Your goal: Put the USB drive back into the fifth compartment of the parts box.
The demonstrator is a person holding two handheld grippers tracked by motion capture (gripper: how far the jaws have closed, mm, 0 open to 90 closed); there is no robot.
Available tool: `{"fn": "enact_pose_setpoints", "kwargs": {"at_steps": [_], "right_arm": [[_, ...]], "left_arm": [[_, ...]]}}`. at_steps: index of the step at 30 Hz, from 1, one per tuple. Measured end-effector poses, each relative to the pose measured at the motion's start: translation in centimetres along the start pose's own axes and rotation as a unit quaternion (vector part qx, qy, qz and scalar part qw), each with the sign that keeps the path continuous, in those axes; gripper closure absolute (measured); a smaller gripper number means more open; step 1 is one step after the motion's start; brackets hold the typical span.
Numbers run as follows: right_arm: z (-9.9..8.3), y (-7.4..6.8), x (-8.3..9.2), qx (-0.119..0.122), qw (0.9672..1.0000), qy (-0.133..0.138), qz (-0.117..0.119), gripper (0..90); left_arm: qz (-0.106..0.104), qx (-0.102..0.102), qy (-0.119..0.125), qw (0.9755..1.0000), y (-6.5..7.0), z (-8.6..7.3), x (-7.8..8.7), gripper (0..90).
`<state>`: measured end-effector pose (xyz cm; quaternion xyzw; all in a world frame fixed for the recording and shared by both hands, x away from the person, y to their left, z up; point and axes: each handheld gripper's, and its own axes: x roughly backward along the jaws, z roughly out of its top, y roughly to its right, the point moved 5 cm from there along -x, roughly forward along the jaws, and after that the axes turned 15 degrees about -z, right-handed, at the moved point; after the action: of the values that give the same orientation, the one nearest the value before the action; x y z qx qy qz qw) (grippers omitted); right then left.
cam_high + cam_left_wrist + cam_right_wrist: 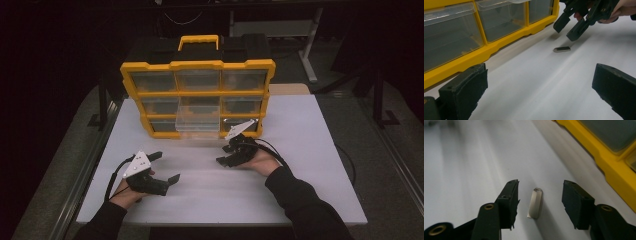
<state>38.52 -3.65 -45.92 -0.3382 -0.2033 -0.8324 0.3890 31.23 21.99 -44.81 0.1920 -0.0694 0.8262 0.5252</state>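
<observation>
Silvery metal piece (535, 203), small and flat, lies on the white table (310, 165) just in front of the yellow drawer cabinet (197, 95), whose middle bottom drawer (197, 122) stands pulled out. Your right gripper (540, 203) straddles the piece, jaws about half open, one on each side, neither pad touching it. Keep the jaws centred over its long sides and low to the table, and close squarely so that it does not skid or tip. Your left gripper (162, 167) rests wide open and empty, well apart from the piece.
</observation>
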Motion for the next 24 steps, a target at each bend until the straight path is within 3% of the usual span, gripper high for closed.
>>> {"fn": "enact_pose_setpoints", "kwargs": {"at_steps": [13, 24], "right_arm": [[-0.7, -0.3, -1.5, 0.026, 0.9995, -0.016, -0.005, 62.0], [-0.9, -0.7, -1.9, 0.029, 0.9993, -0.025, -0.005, 71.6]], "left_arm": [[0.000, 0.000, 0.000, 1.0000, 0.0, 0.0, 0.0, 0.0], [0.000, 0.000, 0.001, 1.0000, 0.0, 0.0, 0.0, 0.0]]}}
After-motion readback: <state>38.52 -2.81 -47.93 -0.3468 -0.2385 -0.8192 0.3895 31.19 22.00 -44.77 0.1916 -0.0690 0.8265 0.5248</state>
